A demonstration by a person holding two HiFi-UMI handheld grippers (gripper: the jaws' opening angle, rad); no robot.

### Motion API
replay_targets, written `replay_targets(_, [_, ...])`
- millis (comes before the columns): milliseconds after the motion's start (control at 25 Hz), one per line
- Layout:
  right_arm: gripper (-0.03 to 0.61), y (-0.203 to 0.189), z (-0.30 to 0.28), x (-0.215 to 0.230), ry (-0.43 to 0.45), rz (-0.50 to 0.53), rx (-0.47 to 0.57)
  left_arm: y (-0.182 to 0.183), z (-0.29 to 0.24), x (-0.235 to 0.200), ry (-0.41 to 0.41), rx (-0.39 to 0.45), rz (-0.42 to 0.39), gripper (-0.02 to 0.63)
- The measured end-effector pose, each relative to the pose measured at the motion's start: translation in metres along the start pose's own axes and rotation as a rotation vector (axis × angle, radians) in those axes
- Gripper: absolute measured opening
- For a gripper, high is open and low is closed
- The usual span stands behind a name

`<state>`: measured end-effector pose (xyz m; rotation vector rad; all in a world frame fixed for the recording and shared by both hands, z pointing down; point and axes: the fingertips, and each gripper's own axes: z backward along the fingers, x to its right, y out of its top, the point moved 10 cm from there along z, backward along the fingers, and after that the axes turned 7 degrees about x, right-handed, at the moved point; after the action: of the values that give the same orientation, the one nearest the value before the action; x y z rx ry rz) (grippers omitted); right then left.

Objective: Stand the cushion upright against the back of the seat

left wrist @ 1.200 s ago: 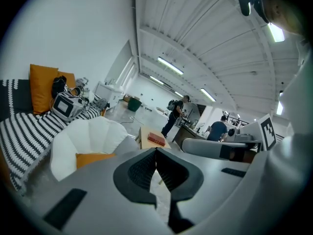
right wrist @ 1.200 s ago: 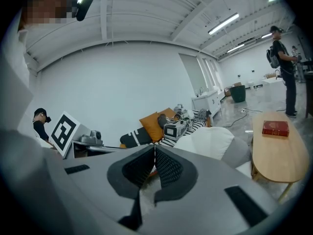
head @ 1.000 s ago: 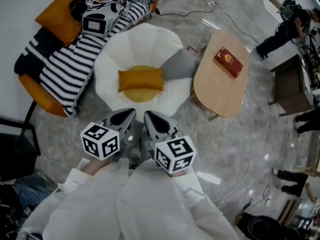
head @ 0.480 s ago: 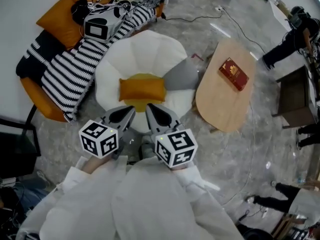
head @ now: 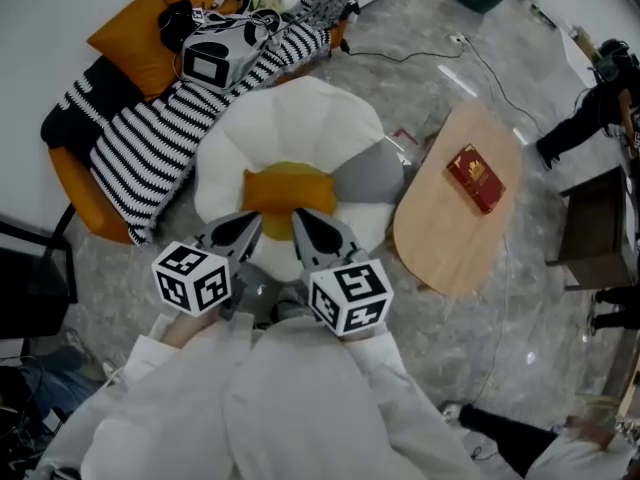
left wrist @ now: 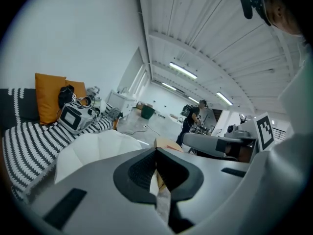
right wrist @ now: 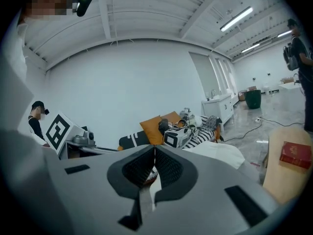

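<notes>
"So, where is the cushion (head: 285, 190)?"

"Flat in the middle of the seat (head: 300, 118), its long side running left to right. It is orange, and the seat is white with a petal-shaped rim. The cushion is not propped against the back."

"And the grippers?"

"Both are low in the head view, side by side and close together, pointing toward the seat. The tips of the left gripper (head: 250, 226) and the right gripper (head: 303, 220) show at the cushion's near edge. I can't tell whether either one touches it."

"What about the jaws?"

"Each gripper view shows its pair pressed together at the tips, with nothing pinched between them. Past the left pair I see the white seat. Past the right pair I see the sofa (head: 150, 138)."

"What is on the sofa?"

"A black-and-white striped throw, a second orange pillow (head: 140, 43) at the back, and a white box (head: 212, 65) with a dark face and some cables."

"What else is near the seat?"

"A grey pad (head: 372, 173) lies on its right side, just beside the cushion. Right of that stands a wooden table (head: 440, 238) with a red book (head: 476, 178) on it. A person (head: 590, 118) in dark clothes stands well apart, at the right edge."
</notes>
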<state>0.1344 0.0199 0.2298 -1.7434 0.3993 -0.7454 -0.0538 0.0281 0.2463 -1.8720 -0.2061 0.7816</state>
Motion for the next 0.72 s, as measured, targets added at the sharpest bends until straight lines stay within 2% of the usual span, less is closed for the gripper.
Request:
replay_targets(400, [0.012, -0.004, 0.004, 0.027, 0.016, -0.004, -0.029, -0.007, -0.028, 0.007, 0.021, -0.007, 0.018, 0.008])
replay_targets(720, [0.012, -0.003, -0.003, 0.032, 0.018, 0.0, -0.031, -0.005, -0.033, 0.003, 0.029, -0.01, 0.02, 0.008])
